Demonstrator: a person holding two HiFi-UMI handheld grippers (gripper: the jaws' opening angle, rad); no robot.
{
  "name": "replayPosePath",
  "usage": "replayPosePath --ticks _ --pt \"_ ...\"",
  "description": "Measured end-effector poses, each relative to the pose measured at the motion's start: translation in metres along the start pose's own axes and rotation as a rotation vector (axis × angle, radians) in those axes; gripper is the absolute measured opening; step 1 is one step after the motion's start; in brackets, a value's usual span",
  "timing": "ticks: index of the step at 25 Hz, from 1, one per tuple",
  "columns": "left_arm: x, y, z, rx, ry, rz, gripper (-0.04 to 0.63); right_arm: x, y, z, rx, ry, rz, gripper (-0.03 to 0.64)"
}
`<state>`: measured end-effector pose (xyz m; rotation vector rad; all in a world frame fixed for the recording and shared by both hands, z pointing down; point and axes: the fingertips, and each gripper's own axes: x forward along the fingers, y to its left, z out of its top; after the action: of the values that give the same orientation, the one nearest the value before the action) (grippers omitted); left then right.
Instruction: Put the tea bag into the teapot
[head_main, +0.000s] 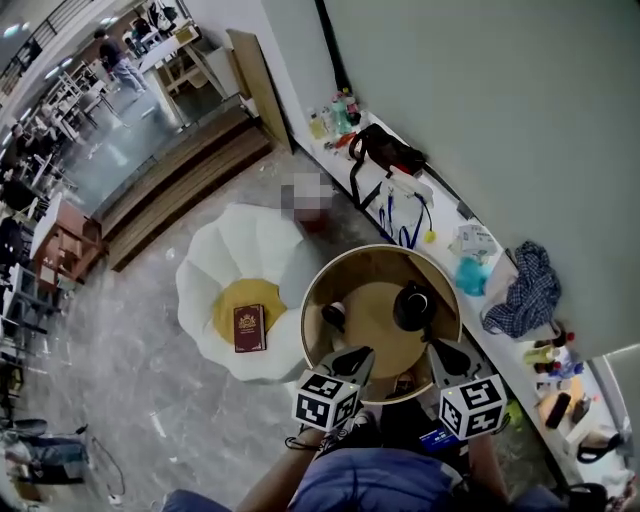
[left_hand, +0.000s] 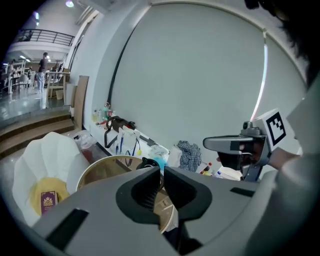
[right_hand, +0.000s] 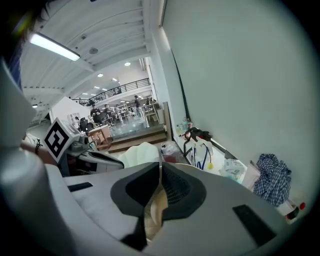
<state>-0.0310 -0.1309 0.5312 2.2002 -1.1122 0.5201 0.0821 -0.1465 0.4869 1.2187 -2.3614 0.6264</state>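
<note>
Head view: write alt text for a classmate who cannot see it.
Seen from above, a black teapot stands on a round wooden table, with the left gripper and right gripper at its near edge. Left of it, a dark red booklet lies on a white petal-shaped cushion with a yellow centre.

My left gripper (head_main: 349, 360) and right gripper (head_main: 441, 352): grey bodies, black ribbed pads, cubes with black squares on white. Ahead of both, the table (head_main: 318, 290) has a tan top and a brassy rim. The teapot (head_main: 413, 306), just ahead of my right gripper, is glossy black. Off to the left of my left gripper, the seat (head_main: 205, 270) is white with petal-like ribbing and a yellow centre. The booklet (head_main: 249, 328) on it is dark red with a gold emblem. To the right of my right gripper, the cloth (head_main: 525, 290) is a blue-and-white check. Beyond the table, the packet (head_main: 469, 275) is teal and the bag (head_main: 385, 150) is black. The wall (head_main: 480, 100) is plain grey-green. The floor (head_main: 130, 350) is grey and marbled.
</note>
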Motion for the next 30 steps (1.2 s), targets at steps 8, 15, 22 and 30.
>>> replayPosePath --ticks 8,15,22,30 --pt "-0.091 -0.043 -0.026 0.109 -0.089 -0.08 0.031 -0.049 0.078 -0.02 -0.009 -0.054 -0.021 0.029" --pt "-0.134 -0.067 -0.052 0.148 -0.128 -0.121 0.031 -0.091 0.121 -0.045 -0.005 -0.075 -0.045 0.029" --pt "-0.16 -0.081 -0.079 0.118 -0.119 -0.158 0.031 -0.12 0.14 -0.059 -0.013 -0.058 -0.077 0.029" --pt "-0.171 -0.096 -0.093 0.116 -0.128 -0.141 0.031 -0.137 0.145 -0.067 -0.026 -0.055 -0.048 0.029"
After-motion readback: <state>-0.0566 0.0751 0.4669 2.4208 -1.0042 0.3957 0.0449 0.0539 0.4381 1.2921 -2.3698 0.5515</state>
